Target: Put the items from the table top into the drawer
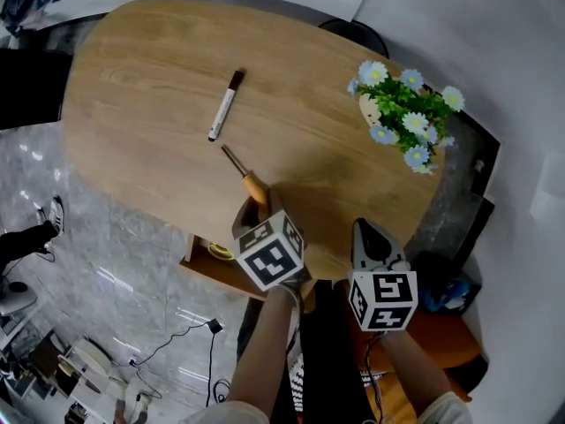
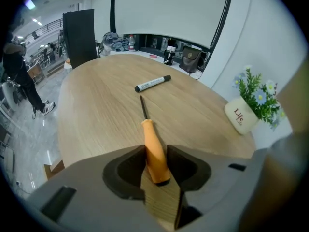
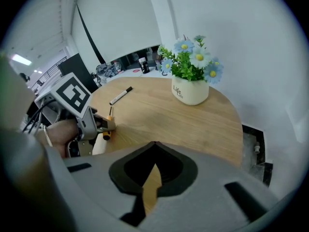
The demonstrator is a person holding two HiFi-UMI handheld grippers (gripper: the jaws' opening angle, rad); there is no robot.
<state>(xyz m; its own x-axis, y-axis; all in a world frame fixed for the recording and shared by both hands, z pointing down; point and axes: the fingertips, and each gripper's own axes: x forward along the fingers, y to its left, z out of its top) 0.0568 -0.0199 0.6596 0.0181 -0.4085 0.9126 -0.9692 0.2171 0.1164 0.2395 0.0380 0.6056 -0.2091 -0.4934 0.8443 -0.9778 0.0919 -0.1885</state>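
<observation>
A screwdriver [image 1: 253,183] with an orange handle lies on the oval wooden table [image 1: 150,104] near its front edge, shaft pointing away from me. My left gripper [image 1: 262,203] is tilted down over it. In the left gripper view its jaws [image 2: 156,151] are closed on both sides of the handle [image 2: 154,153], which still rests on the wood. A black-and-white marker [image 1: 224,106] lies farther out, also visible in the left gripper view [image 2: 152,83]. My right gripper [image 1: 369,230] hovers at the table's front edge, shut [image 3: 154,144] with nothing in it.
A white pot of blue and white flowers [image 1: 402,113] stands at the table's right side. Below the front edge on the left, an open wooden compartment [image 1: 201,268] shows with something yellow in it. A black chair back [image 2: 79,35] stands beyond the table.
</observation>
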